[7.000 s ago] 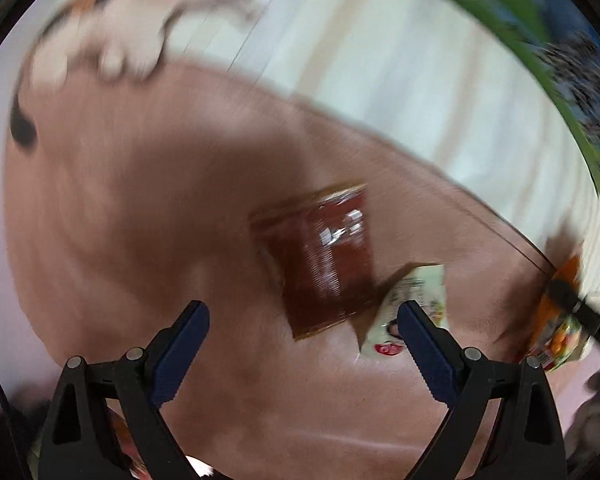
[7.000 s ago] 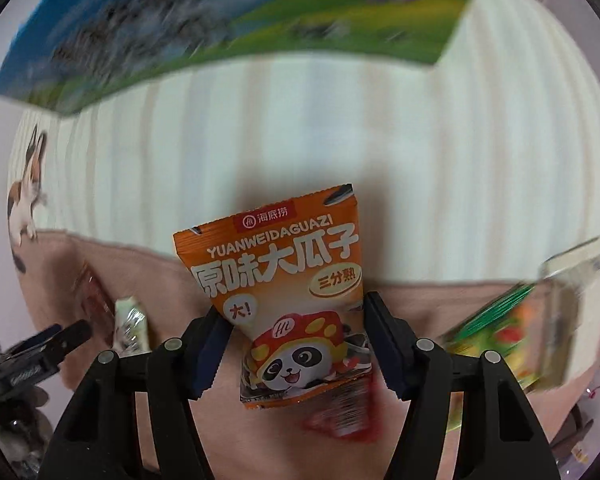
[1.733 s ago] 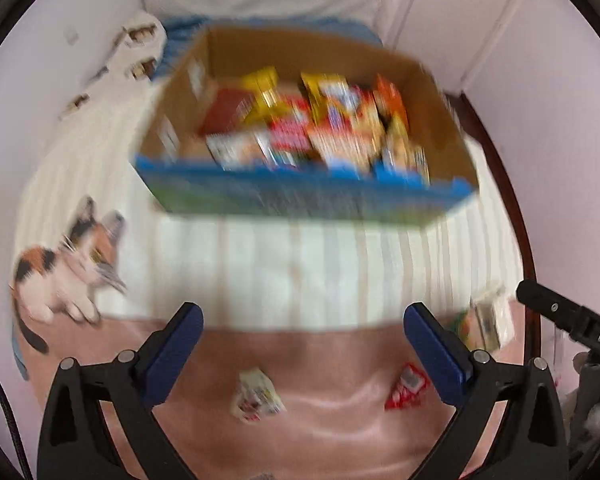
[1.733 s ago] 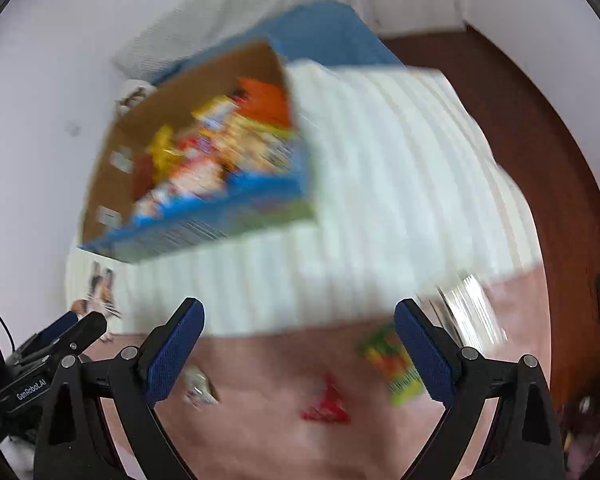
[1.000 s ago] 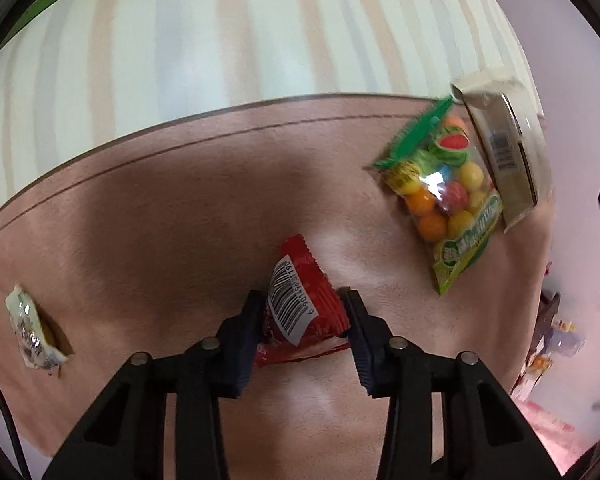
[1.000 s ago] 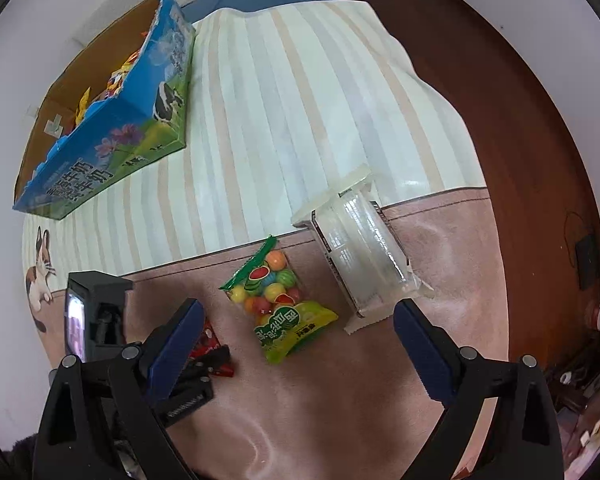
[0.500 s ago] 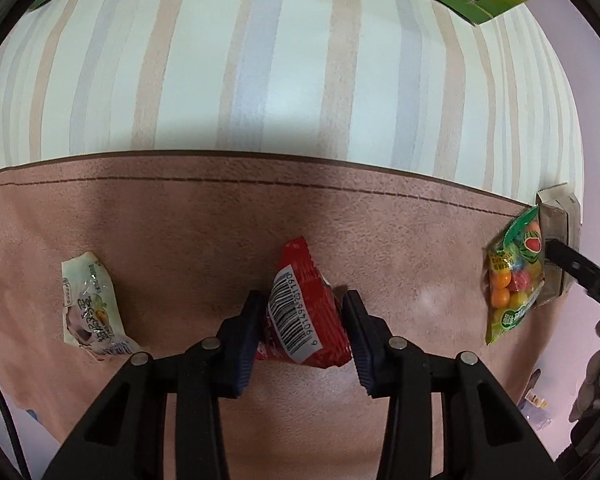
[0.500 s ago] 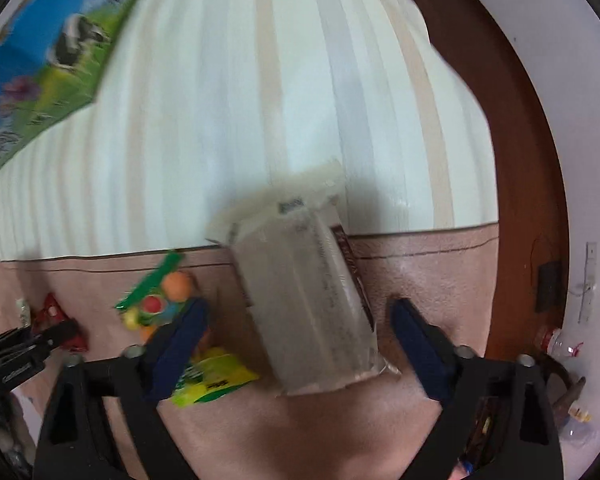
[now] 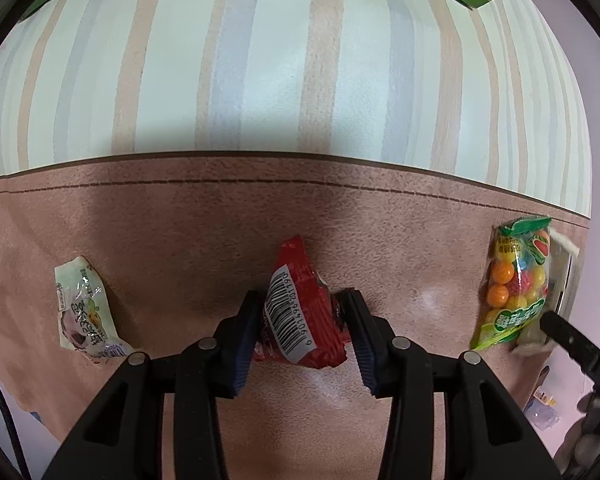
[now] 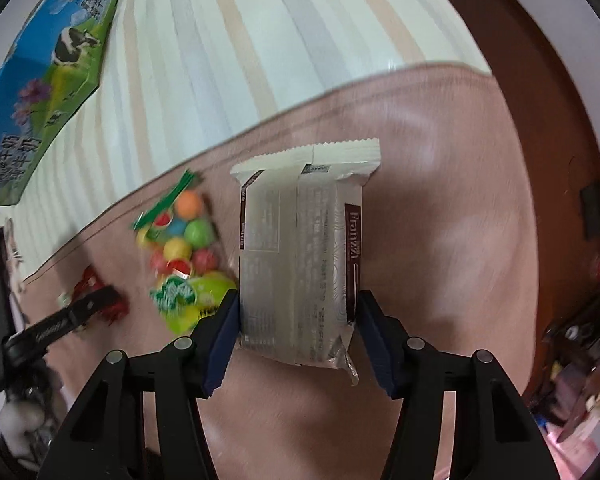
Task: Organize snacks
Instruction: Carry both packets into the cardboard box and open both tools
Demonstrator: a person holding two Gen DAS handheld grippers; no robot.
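In the left wrist view my left gripper (image 9: 302,312) points down at a pink-brown blanket, shut on a small red packet (image 9: 294,284) with a barcode; its jaws are just starting to open. In the right wrist view my right gripper (image 10: 298,316) straddles a silver wafer pack (image 10: 300,248) lying on the blanket. Its jaws are closing and both pads meet the pack's long sides. A bag of coloured candy balls (image 10: 180,240) lies just left of the pack. The same candy bag (image 9: 516,280) shows at the right edge of the left wrist view.
A crumpled white-green sachet (image 9: 84,312) lies left of the left gripper. The blue and green milk carton box (image 10: 48,68) stands at the far left on the striped sheet (image 10: 260,20). Dark wooden floor (image 10: 560,120) and clutter lie beyond the blanket's right edge.
The right gripper has come down over the wafer pack and its jaws have narrowed onto it. The left gripper has slid sideways with the red packet still between its pads.
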